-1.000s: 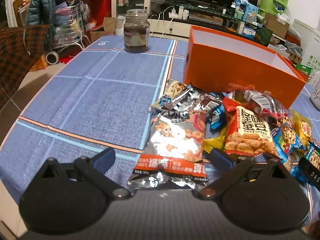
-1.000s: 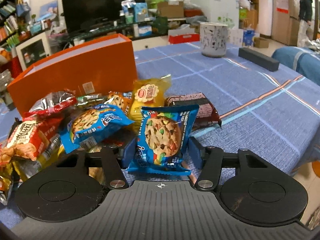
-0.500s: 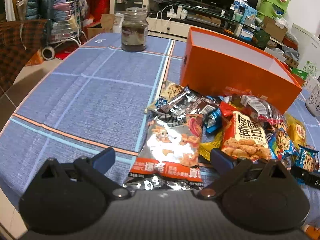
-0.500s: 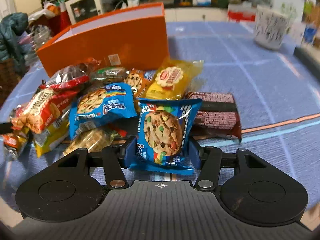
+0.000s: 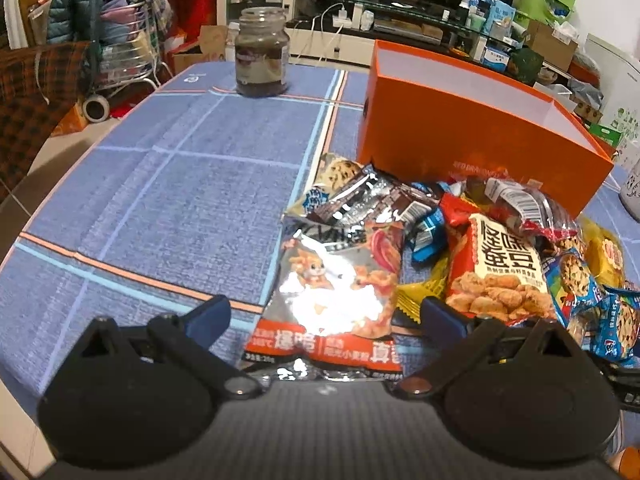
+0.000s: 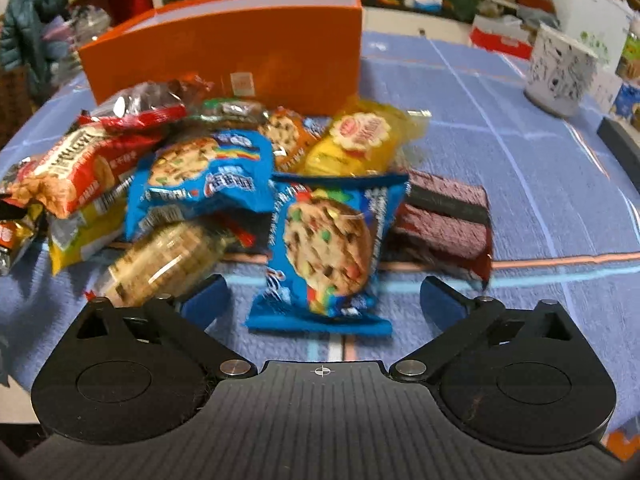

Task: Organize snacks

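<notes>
Your left gripper [image 5: 324, 312] hung with jaws spread around the silver chip bag [image 5: 340, 280], not pressing it. Your right gripper [image 6: 322, 294] had just been opening its jaws; the blue cookie packet [image 6: 326, 248] stood loose between them on the tabletop [image 6: 540, 184], before the orange box [image 6: 224, 44]. Light, crinkly and slippery, I judged; pinch its sealed edge.

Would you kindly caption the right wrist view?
Open right tongs flank a blue cookie packet before the orange box.
</notes>
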A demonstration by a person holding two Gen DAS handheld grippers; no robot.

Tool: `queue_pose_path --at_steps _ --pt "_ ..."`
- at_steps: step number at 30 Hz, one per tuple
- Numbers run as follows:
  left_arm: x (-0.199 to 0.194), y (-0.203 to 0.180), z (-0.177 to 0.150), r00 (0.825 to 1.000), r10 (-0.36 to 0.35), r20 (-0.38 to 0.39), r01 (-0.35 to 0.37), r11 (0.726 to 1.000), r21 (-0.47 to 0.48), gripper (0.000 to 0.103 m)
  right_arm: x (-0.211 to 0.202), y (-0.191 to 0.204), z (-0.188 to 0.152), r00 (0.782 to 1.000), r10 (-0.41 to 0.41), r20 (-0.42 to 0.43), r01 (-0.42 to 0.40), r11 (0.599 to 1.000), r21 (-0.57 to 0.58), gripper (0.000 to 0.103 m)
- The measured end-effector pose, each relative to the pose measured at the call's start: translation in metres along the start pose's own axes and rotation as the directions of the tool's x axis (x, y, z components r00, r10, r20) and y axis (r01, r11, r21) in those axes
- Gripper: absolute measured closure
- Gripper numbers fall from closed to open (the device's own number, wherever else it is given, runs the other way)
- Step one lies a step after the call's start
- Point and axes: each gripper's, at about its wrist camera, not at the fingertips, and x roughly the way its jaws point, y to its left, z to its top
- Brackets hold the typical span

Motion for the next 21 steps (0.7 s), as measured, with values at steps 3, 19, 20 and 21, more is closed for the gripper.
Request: queue_pose_path --at_steps 3,19,20,21 --pt "0.000 0.001 0.001 1.000 0.002 -0.002 -0.002 1.000 -0.008 0.003 -0.012 -0.007 0.004 0.999 -0.031 -0.016 0.031 0.999 0.021 0.007" --pt "-0.005 0.001 0.002 1.000 0.006 0.025 -0.005 1.000 -0.011 0.003 -0.098 -0.016 0.013 0.909 -0.066 0.411 0.100 0.993 -0.061 0.006" --pt "-0.004 -0.001 0.001 1.000 0.009 0.023 -0.009 1.000 -0.001 0.003 -0.092 -0.011 0.014 0.915 -0.077 0.396 0.117 0.990 -0.079 0.007" --pt "-0.003 -0.002 0.000 1.000 0.011 0.020 -0.011 1.000 0.003 0.003 -0.086 -0.007 0.012 0.921 -0.076 0.383 0.115 0.990 -0.080 0.007"
